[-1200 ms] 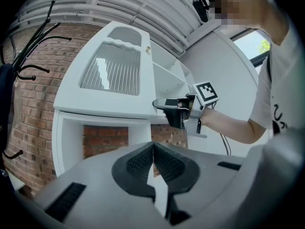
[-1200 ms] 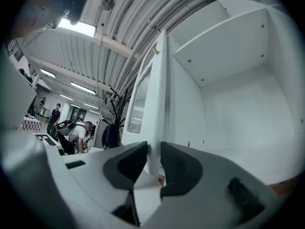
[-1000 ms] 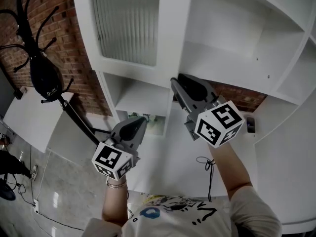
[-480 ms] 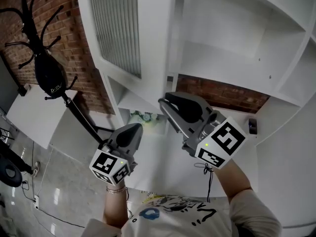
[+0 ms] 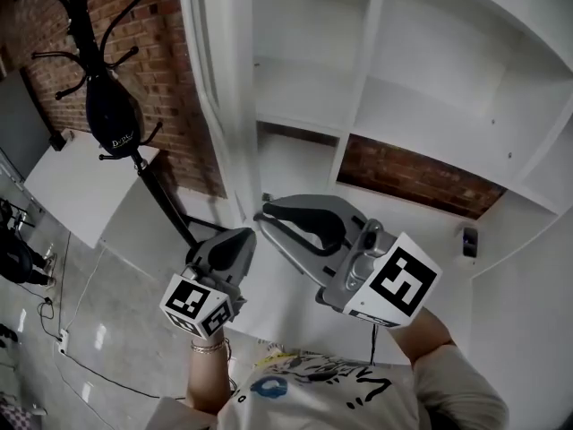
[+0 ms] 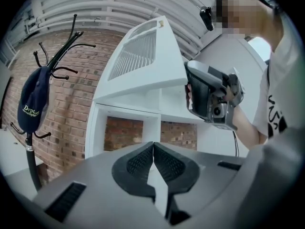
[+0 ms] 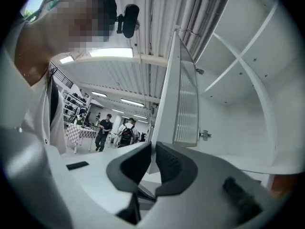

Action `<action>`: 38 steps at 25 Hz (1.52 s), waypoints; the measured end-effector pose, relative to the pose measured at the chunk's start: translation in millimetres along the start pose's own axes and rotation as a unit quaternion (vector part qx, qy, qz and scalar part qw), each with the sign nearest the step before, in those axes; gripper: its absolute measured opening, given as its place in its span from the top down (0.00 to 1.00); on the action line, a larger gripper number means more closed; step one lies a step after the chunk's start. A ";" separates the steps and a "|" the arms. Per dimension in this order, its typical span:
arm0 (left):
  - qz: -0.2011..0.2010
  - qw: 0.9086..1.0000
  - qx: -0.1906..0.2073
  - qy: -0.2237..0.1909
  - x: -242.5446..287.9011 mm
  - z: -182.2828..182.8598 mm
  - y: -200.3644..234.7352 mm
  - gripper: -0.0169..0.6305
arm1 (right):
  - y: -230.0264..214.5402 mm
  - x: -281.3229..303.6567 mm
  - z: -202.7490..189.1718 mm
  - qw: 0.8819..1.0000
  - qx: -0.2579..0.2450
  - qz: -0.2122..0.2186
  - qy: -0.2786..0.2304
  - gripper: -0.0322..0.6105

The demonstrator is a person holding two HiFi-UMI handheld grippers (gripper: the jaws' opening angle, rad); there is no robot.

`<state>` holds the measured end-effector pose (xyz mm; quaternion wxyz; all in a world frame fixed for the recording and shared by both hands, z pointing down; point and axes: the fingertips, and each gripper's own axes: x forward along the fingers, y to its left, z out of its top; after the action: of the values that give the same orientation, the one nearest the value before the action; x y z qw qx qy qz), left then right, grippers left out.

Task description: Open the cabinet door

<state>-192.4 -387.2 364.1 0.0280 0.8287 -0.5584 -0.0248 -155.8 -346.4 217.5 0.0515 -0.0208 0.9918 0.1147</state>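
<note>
Two grippers are seen below the cabinet door [image 5: 219, 88], which stands wide open, edge-on, with its long axis upright. The door's free edge lies just ahead of the right gripper [image 7: 153, 149], the nearer one. Its jaws are closing, narrowly parted, with nothing clamped between them. The left gripper [image 6: 153, 146] is clenched empty, lower and apart.

The cabinet door [image 7: 183, 104] — white frame, ribbed glass panel — stands swung wide open, upright, its edge just ahead of the right gripper's [image 7: 153, 151] closing jaws.
</note>
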 end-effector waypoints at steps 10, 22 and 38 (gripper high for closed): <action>0.074 0.997 -0.003 0.003 -46.6 -4.1 25.3 0.95 | 39.4 45.2 6.2 0.997 0.017 0.076 -0.028 0.88; 0.137 0.990 -0.010 -0.002 -94.4 -6.4 52.0 0.95 | 65.7 93.5 5.9 0.989 0.048 0.128 -0.048 0.89; 0.148 0.989 -0.015 0.003 -105.0 -15.1 63.3 0.95 | 59.5 113.3 -23.1 0.991 0.067 0.118 -0.015 0.90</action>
<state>-289.2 -313.3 384.9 0.0451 0.7365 -0.6745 -0.0263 -273.8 -297.2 241.1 0.0539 0.1013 0.9920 0.0533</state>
